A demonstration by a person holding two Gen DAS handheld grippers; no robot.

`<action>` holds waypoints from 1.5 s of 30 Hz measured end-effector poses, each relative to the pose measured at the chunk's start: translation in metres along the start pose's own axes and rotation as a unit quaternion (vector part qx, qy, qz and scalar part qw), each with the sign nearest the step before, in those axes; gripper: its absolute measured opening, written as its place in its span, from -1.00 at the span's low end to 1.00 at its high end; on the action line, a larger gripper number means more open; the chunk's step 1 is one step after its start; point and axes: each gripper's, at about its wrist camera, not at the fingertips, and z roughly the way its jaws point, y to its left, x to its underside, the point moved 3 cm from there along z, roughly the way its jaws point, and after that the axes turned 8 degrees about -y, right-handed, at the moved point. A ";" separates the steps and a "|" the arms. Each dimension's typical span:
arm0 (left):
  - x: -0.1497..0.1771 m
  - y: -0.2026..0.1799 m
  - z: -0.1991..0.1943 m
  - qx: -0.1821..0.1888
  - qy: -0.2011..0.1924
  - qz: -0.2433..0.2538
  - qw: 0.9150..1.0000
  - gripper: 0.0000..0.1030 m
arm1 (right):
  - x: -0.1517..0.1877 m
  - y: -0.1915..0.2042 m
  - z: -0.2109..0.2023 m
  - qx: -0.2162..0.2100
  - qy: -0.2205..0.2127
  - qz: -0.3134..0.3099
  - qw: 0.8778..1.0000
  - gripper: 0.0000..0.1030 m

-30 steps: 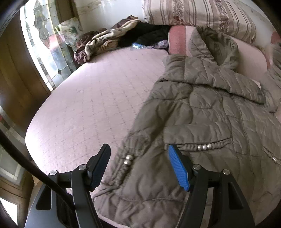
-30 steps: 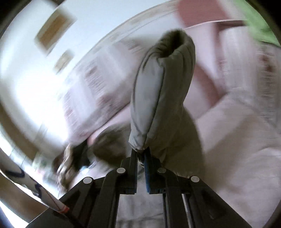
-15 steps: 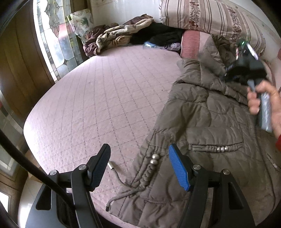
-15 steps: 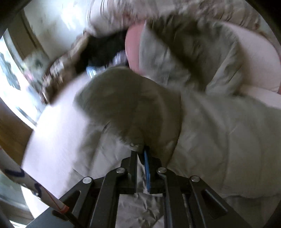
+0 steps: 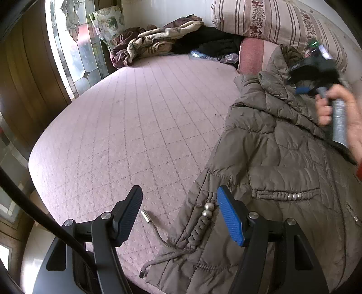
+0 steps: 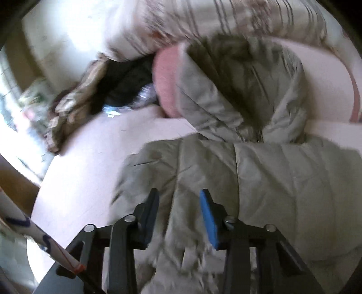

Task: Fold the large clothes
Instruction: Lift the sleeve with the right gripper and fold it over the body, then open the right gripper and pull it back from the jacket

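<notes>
- Padded coat [image 5: 282,181] spread on bed [image 5: 135,126], hood toward twelve o'clock.
- Right claw [image 6: 179,214] just been opening, sleeve loose between pads; lift clear without dragging.
- Left claw [image 5: 178,214] gaping, empty; next pinch hem at five o'clock.

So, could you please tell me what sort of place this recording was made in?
Most likely a bedroom in a home. A pink quilted bed cover fills the view, a striped floral pillow lies at its far end beside crumpled blankets, and a stained-glass window stands alongside.
</notes>
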 end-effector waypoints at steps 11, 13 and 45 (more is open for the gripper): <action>-0.013 0.007 0.009 0.012 0.017 -0.009 1.000 0.31 | 0.052 0.011 -0.037 -0.093 0.069 -0.015 0.993 -0.19; -0.017 0.010 0.014 0.023 0.028 -0.007 0.999 0.31 | 0.057 -0.017 -0.071 -0.094 0.056 0.008 0.994 0.16; -0.017 -0.007 -0.021 0.095 0.062 0.076 0.991 0.06 | 0.235 -0.303 -0.289 -0.012 0.143 0.093 0.985 0.42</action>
